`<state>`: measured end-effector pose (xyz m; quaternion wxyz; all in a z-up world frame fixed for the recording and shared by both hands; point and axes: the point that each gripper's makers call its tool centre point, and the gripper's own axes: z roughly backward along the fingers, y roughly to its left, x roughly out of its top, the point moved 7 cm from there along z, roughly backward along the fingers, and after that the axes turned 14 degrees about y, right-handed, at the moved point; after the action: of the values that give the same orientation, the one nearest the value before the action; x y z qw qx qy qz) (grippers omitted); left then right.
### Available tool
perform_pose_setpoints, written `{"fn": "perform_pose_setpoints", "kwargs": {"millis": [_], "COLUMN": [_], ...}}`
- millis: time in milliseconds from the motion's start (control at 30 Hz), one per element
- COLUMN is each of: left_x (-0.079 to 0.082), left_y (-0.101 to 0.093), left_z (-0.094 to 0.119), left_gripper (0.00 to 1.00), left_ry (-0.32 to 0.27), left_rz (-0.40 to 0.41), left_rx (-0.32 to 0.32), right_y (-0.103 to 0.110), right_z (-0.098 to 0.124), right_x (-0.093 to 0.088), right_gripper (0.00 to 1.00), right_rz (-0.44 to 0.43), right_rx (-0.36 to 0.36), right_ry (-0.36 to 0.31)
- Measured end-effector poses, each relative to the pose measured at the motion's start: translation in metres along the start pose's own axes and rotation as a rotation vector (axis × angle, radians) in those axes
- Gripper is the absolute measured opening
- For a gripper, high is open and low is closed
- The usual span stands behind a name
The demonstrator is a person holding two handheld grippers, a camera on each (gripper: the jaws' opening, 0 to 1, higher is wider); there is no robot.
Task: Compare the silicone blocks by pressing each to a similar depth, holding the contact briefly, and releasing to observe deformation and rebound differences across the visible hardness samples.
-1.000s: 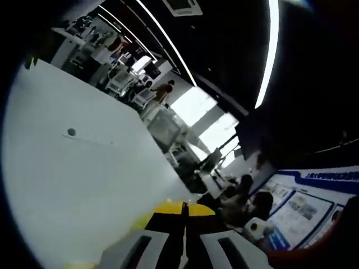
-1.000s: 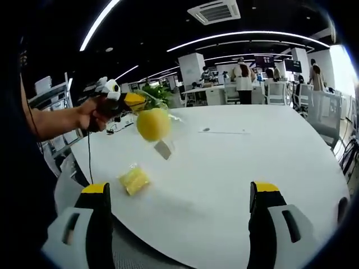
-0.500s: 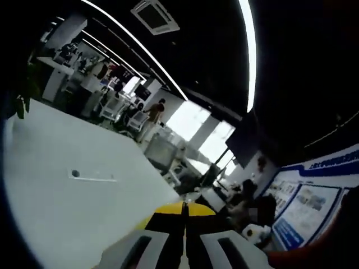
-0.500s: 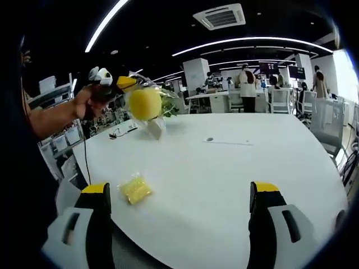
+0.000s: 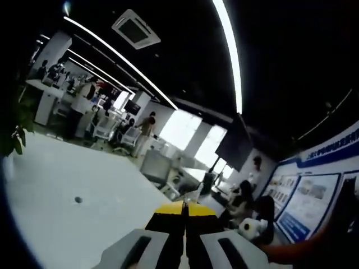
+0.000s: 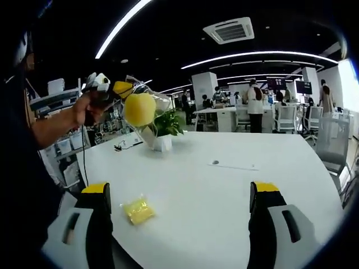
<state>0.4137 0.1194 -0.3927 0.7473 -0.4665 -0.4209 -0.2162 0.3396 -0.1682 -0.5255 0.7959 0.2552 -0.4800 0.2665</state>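
In the right gripper view a person's hand holds my left gripper (image 6: 124,88) high above the table's far left. It is shut on the top of a clear bag from which a round yellow silicone block (image 6: 140,109) hangs. A second, flatter yellow block (image 6: 138,210) in a clear wrapper lies on the white table (image 6: 224,190) near its front edge. My right gripper (image 6: 180,193) is open, with its yellow-tipped jaws wide apart over the table's near side and nothing between them. In the left gripper view the left gripper (image 5: 184,208) has its yellow tips pressed together.
A small potted plant (image 6: 164,128) stands at the table's far left, behind the hanging block, with a dark cable (image 6: 120,147) beside it. A small round hole (image 6: 215,163) marks the tabletop. Chairs, desks and people fill the office beyond the table.
The left gripper has risen with the bagged round block, from low over the table to well above it. Both views have tilted upward. The flat block has stayed on the table.
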Motion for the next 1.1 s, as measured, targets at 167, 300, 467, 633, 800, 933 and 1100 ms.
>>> {"fn": "perform_pose_setpoints", "kwargs": {"millis": [167,300,467,633,800,933,1100], "left_x": [0.001,0.001,0.000,0.001,0.001,0.001,0.002], "left_y": [-0.002,-0.004,-0.012,-0.018,-0.024,-0.028,-0.033], "left_z": [0.005,0.011,0.019,0.026,0.033,0.036,0.040], "left_gripper": [0.00,0.00,0.00,0.00,0.00,0.00,0.00], "left_ry": [-0.016,-0.026,-0.036,-0.044,-0.052,-0.050,-0.058], "left_rz": [-0.017,-0.019,-0.020,-0.023,-0.028,-0.039,-0.051], "left_rx": [0.011,0.018,0.019,0.019,0.019,0.013,0.008], "right_y": [0.000,0.002,0.008,0.017,0.027,0.037,0.046], "right_z": [-0.003,-0.004,-0.010,-0.020,-0.032,-0.043,-0.053], "right_x": [0.011,0.027,0.045,0.062,0.080,0.091,0.104], "right_gripper": [0.96,0.96,0.96,0.96,0.96,0.96,0.96], "right_rz": [0.036,0.057,0.080,0.091,0.102,0.142,0.144], "right_rx": [0.004,0.024,0.086,0.158,0.251,0.292,0.345], "right_ry": [-0.017,-0.039,-0.049,-0.065,-0.082,-0.071,-0.094]}}
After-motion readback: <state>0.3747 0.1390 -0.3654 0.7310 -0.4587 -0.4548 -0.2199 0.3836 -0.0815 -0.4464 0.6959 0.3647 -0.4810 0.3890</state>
